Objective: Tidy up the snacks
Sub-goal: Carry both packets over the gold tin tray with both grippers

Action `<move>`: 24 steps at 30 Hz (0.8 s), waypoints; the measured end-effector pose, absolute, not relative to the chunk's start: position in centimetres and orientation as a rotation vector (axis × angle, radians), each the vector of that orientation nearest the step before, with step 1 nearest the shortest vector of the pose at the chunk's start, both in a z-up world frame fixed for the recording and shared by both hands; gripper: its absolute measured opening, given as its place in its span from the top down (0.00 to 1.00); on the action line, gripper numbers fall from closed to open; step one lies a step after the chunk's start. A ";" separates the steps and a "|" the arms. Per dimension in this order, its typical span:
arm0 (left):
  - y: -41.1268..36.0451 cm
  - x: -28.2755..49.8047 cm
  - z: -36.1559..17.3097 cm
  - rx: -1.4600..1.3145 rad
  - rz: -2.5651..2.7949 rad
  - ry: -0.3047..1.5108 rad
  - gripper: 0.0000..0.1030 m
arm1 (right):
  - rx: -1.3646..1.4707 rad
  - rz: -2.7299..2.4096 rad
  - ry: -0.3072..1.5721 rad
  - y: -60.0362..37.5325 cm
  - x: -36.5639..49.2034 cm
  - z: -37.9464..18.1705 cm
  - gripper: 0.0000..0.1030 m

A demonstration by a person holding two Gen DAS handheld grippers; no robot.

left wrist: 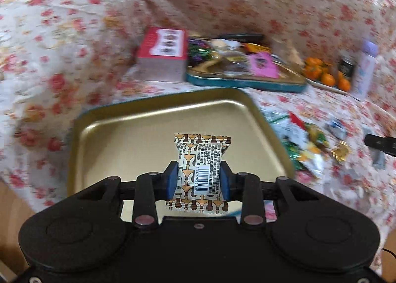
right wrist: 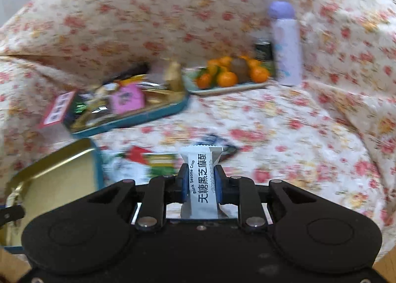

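Note:
My left gripper is shut on a brown-and-gold patterned snack packet with a barcode, held above an empty gold tin tray with a teal rim. My right gripper is shut on a white black sesame crisp packet, held over the floral cloth to the right of the same gold tray. A loose pile of snack packets lies on the cloth right of the tray; it also shows in the right wrist view.
A second teal tin full of mixed snacks sits behind, with a red box at its left. A plate of oranges, a dark jar and a lilac bottle stand at the back right. Floral cloth covers everything.

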State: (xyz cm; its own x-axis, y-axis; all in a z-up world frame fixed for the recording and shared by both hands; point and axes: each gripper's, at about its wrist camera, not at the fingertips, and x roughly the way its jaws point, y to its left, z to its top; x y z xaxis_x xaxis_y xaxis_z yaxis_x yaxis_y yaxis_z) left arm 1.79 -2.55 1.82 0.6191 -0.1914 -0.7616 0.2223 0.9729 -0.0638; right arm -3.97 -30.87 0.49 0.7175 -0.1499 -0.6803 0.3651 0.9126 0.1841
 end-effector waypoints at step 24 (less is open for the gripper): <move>5.7 4.0 -0.9 -0.029 0.037 1.030 0.59 | 0.200 0.078 0.810 -11.4 1.1 0.5 0.78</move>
State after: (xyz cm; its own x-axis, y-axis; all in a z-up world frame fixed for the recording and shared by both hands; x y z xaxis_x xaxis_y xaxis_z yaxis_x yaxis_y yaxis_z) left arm 4.02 5.67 -0.88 0.5146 0.0169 -0.8573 -0.0442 0.9990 -0.0069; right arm 1.08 -11.40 0.50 0.6880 0.1452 -0.7110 0.0076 0.9783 0.2071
